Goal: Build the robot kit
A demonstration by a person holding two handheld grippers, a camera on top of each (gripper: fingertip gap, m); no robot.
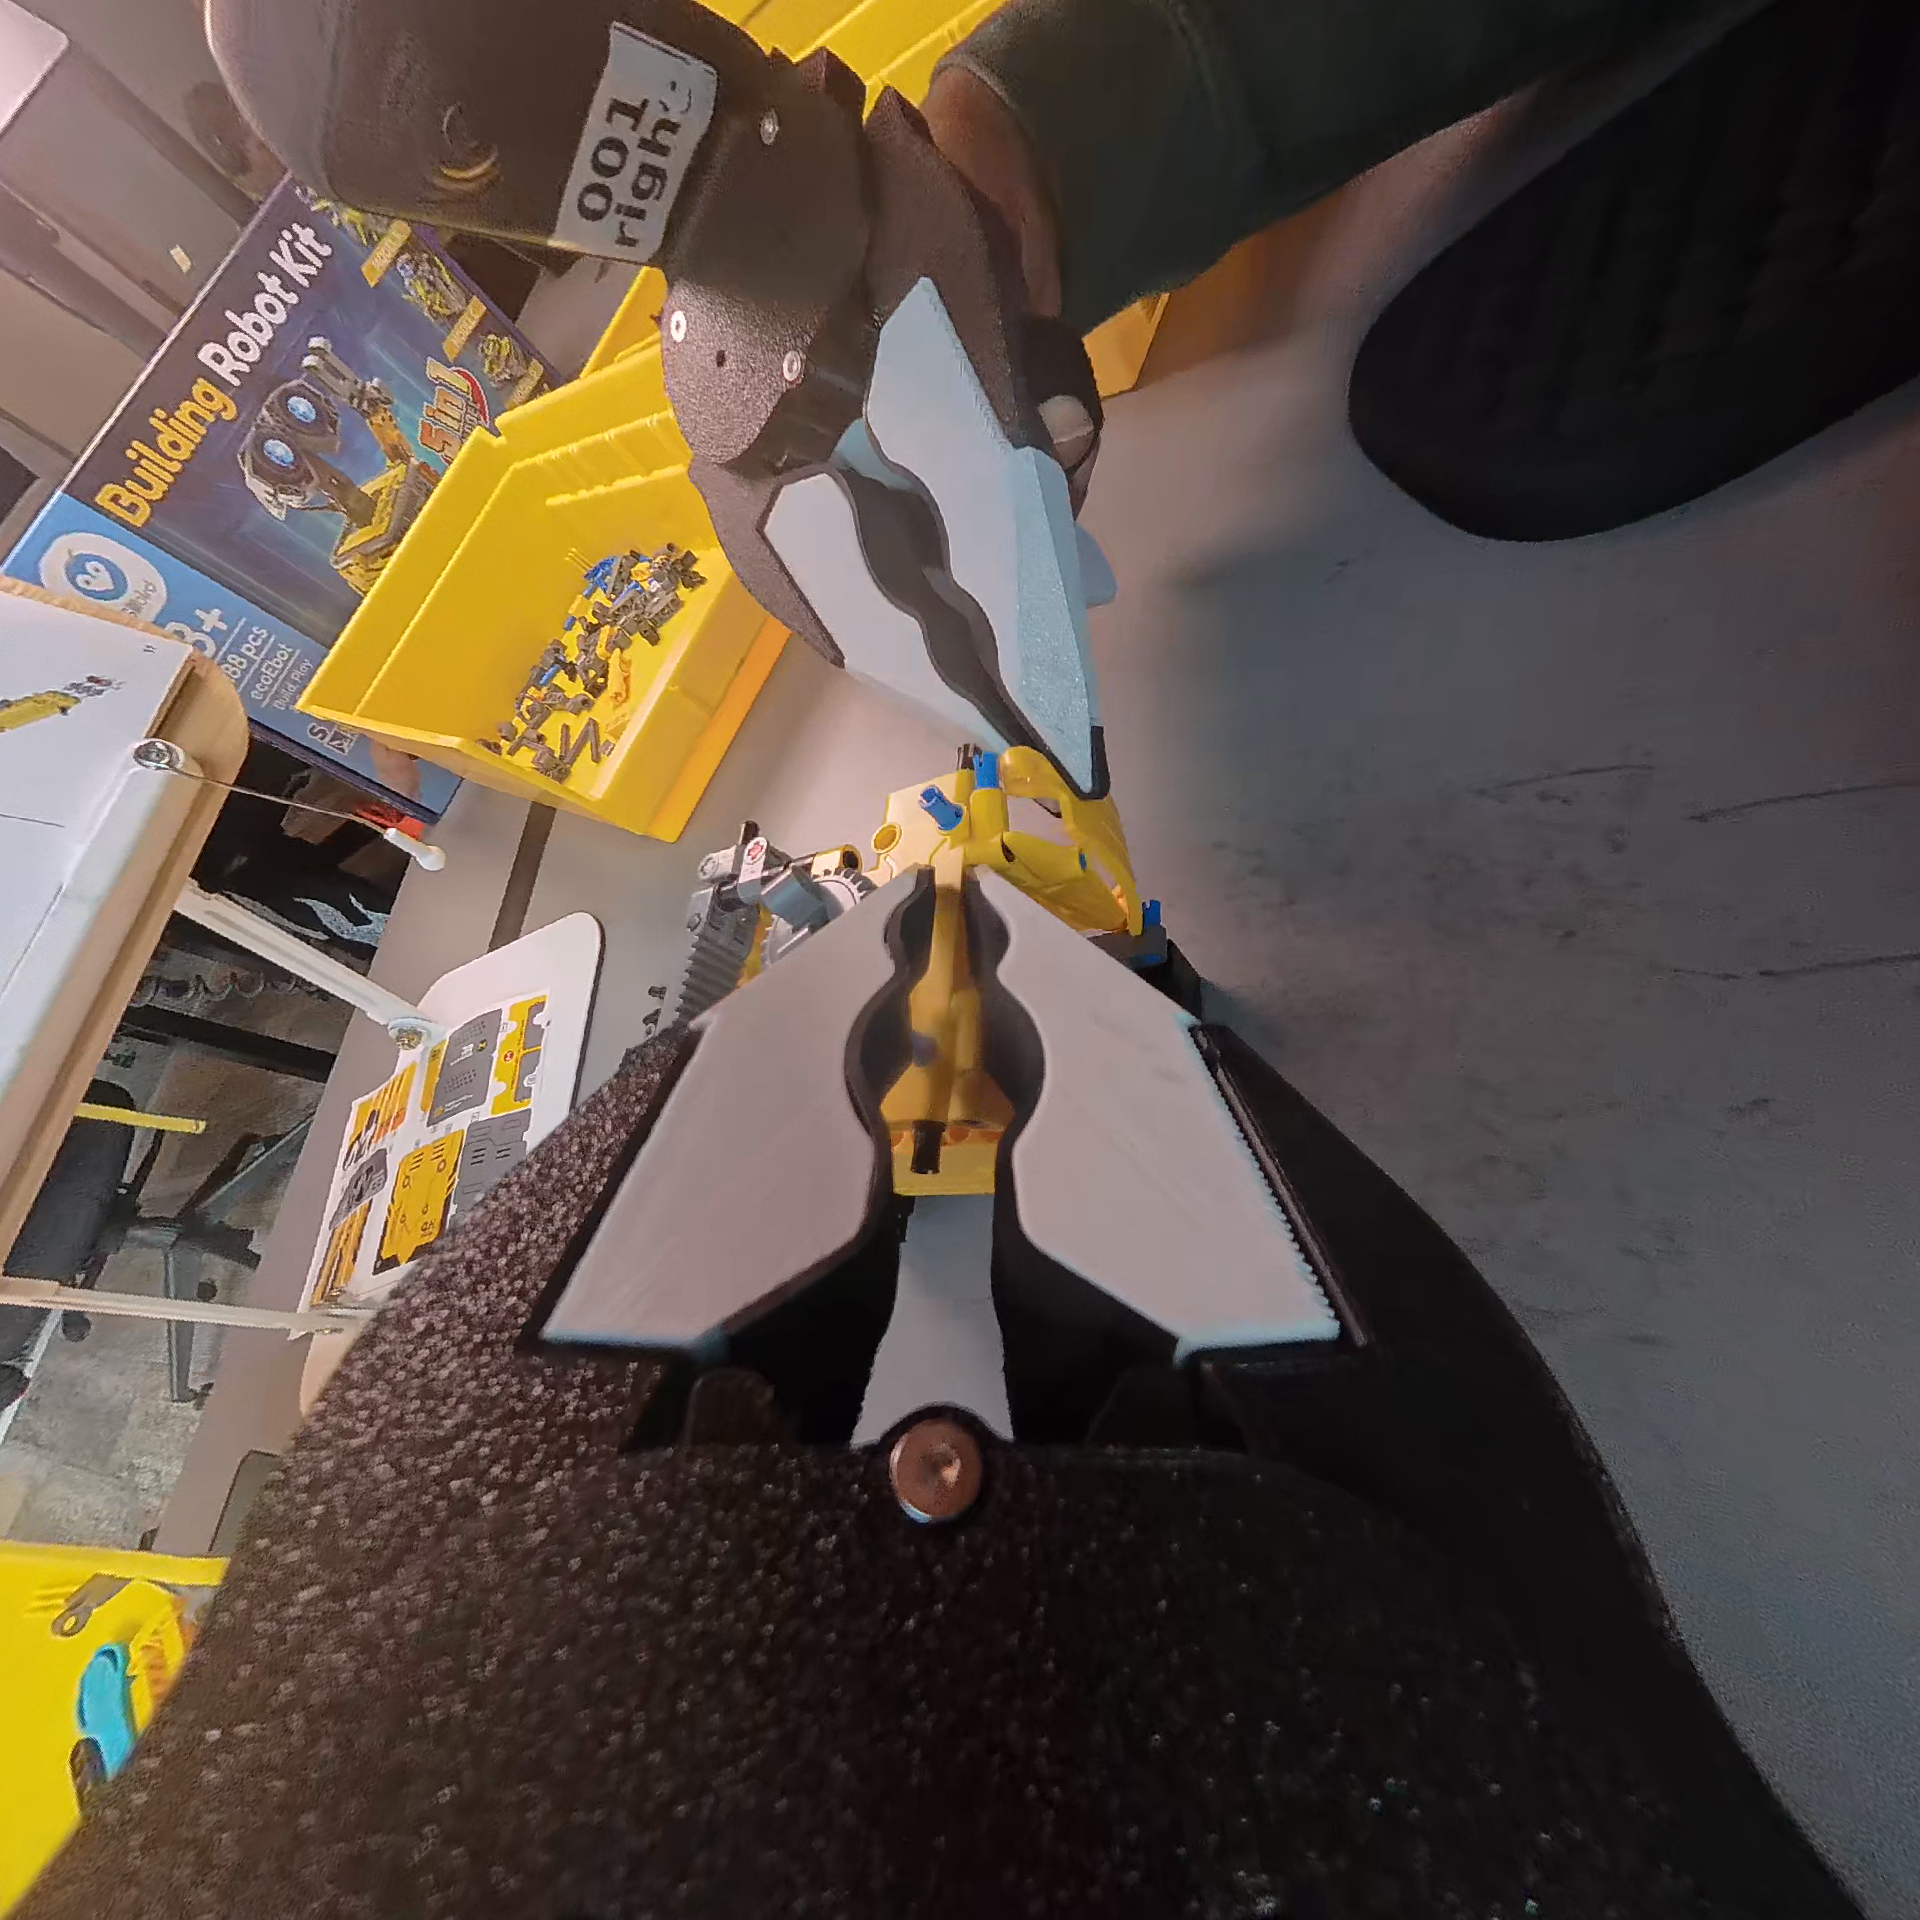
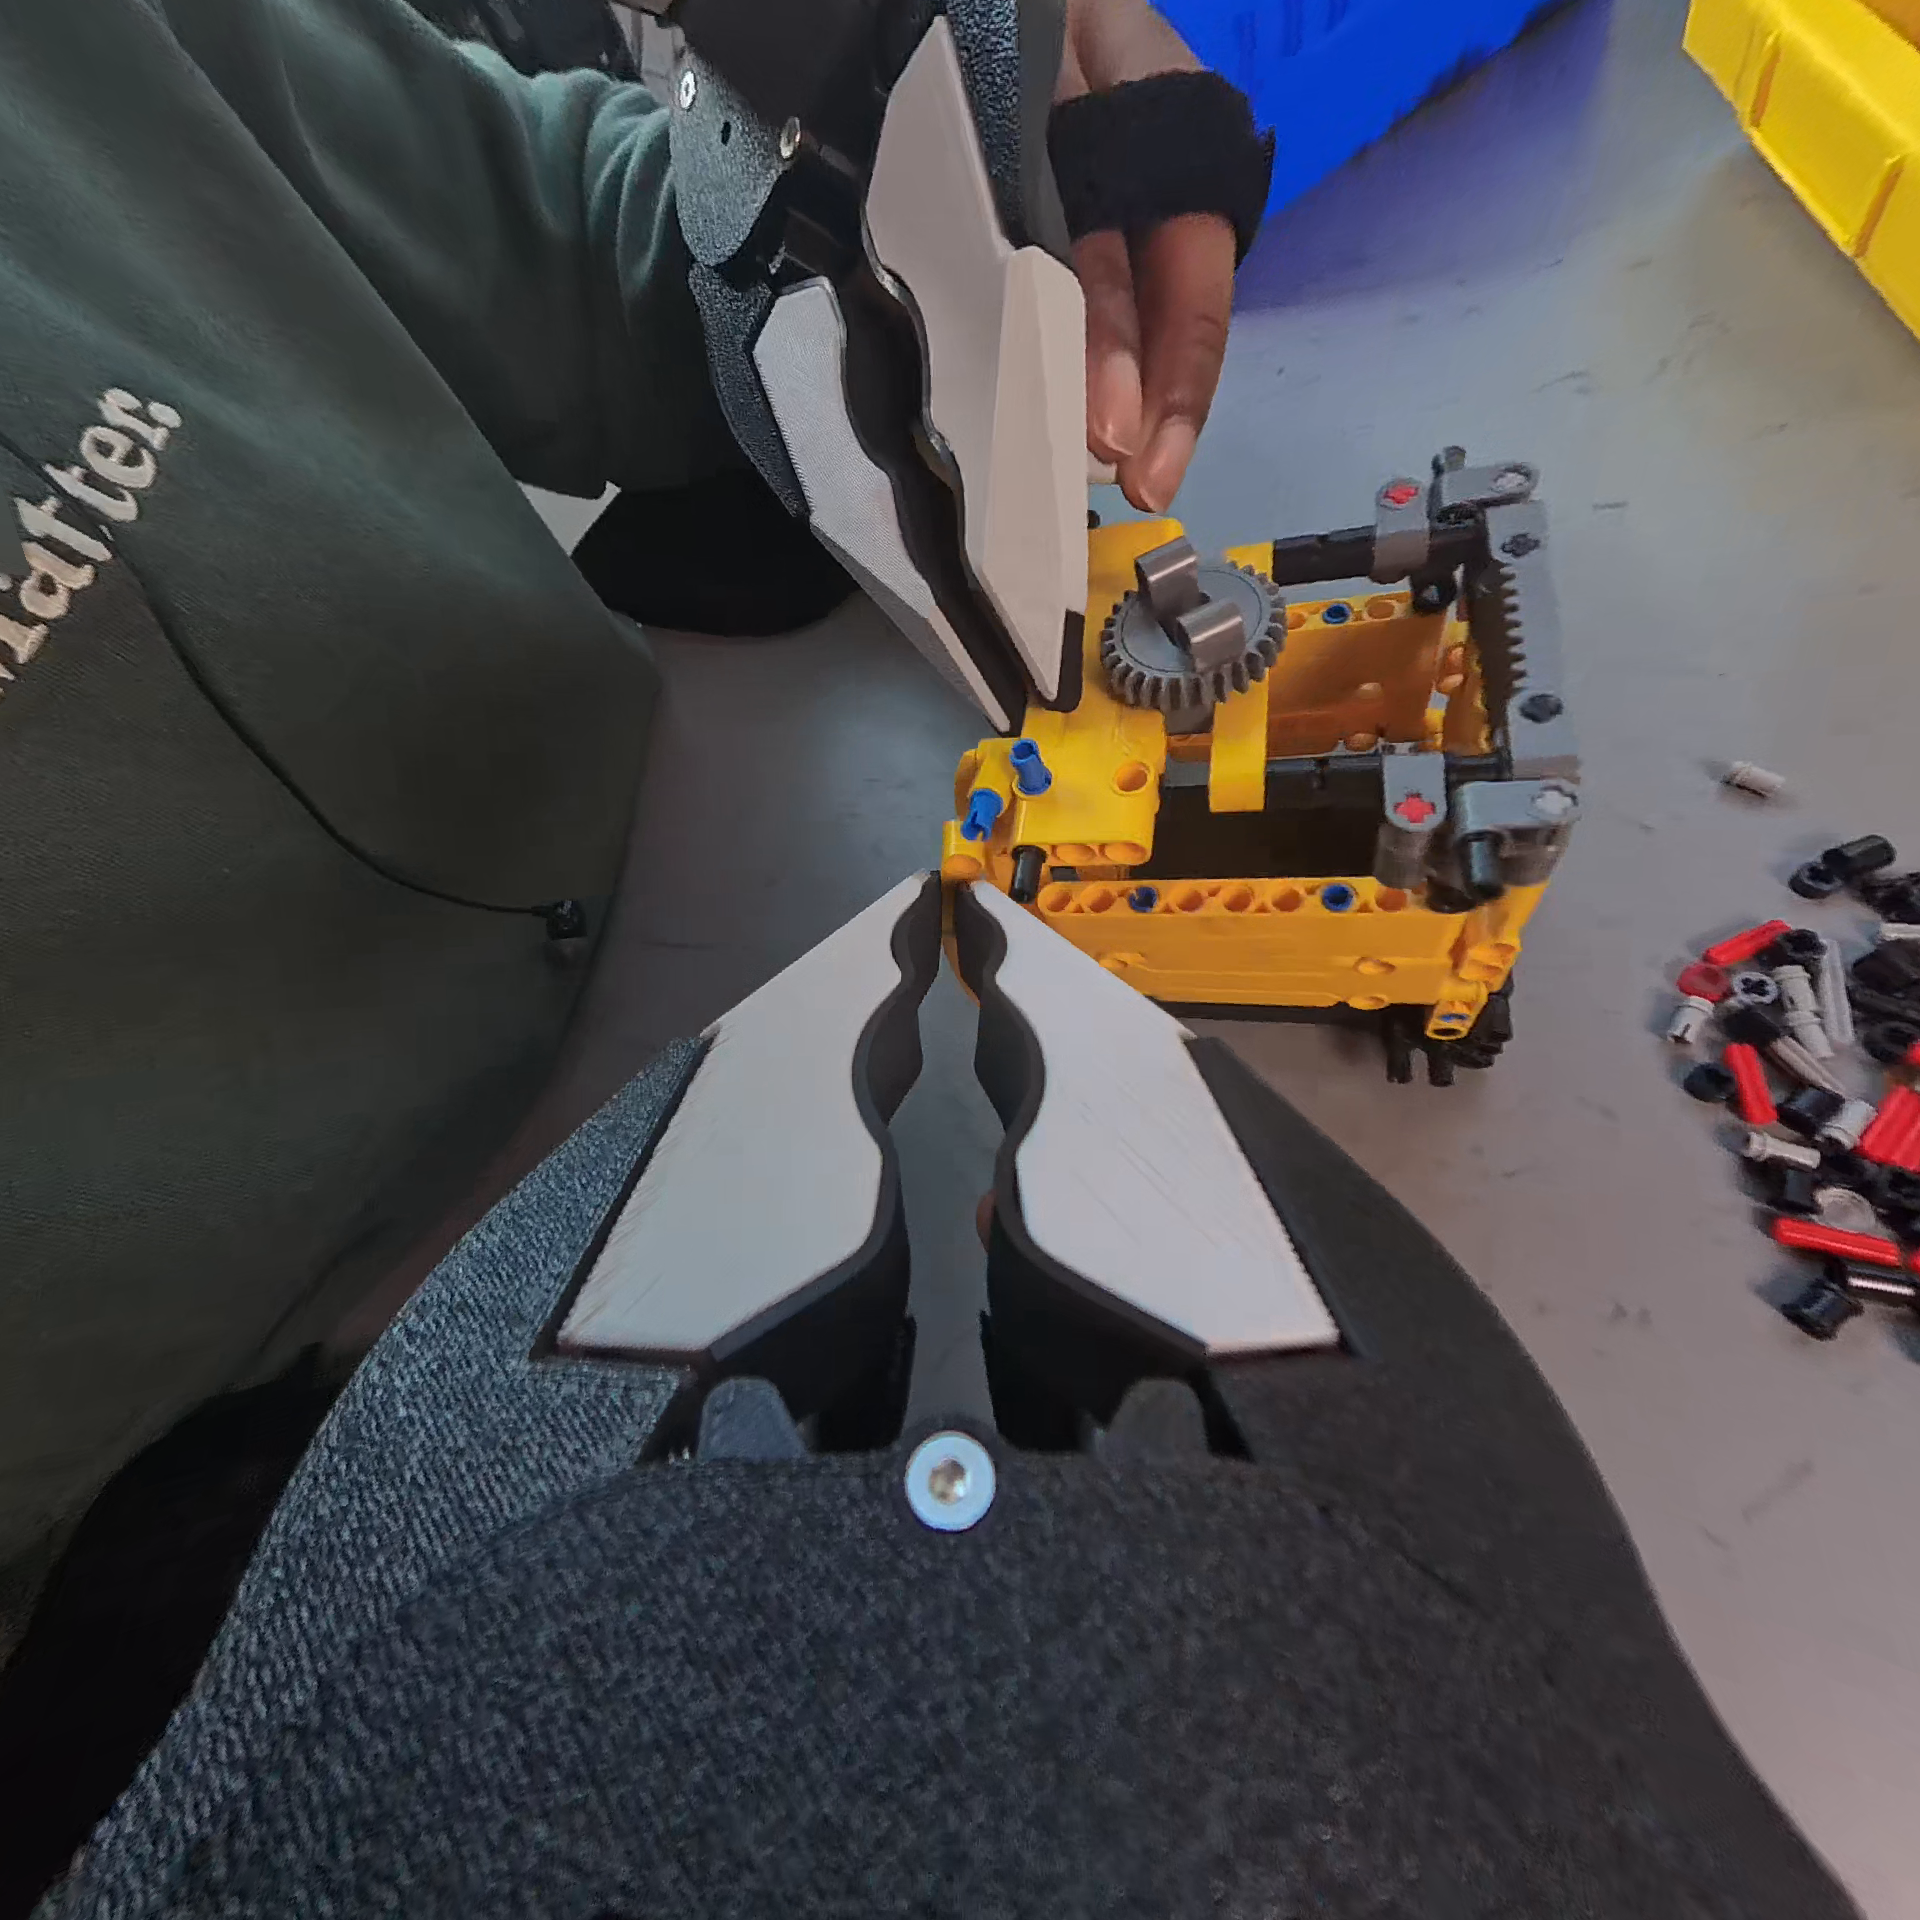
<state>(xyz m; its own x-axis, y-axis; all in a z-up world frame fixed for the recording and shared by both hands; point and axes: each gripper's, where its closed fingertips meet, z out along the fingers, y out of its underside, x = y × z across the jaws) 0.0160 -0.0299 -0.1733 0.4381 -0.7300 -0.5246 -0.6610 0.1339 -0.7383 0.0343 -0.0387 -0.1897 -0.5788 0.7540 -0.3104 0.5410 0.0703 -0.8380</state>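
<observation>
A yellow brick-built model (image 2: 1299, 935) with a grey gear (image 2: 1195, 634) and a grey toothed rack (image 2: 1512, 634) stands on the grey table. My left gripper (image 1: 951, 883) is shut on a yellow part of the model (image 1: 909, 821). In the right wrist view it comes down from above (image 2: 1039, 696) beside the gear. My right gripper (image 2: 948, 894) is shut on the model's near left corner, next to two blue pins (image 2: 1003, 790). In the left wrist view its tips (image 1: 1086, 774) pinch a curved yellow piece.
A yellow bin (image 1: 416, 613) with several small dark parts, a blue kit box (image 1: 239, 416) and a printed sheet (image 1: 447, 1122) lie to the left. Loose red, black and grey pins (image 2: 1818, 1091) lie right of the model. A green sleeve (image 2: 260, 520) and a gloved hand (image 2: 1153, 343) are close. My left and right fingertips are right by each other.
</observation>
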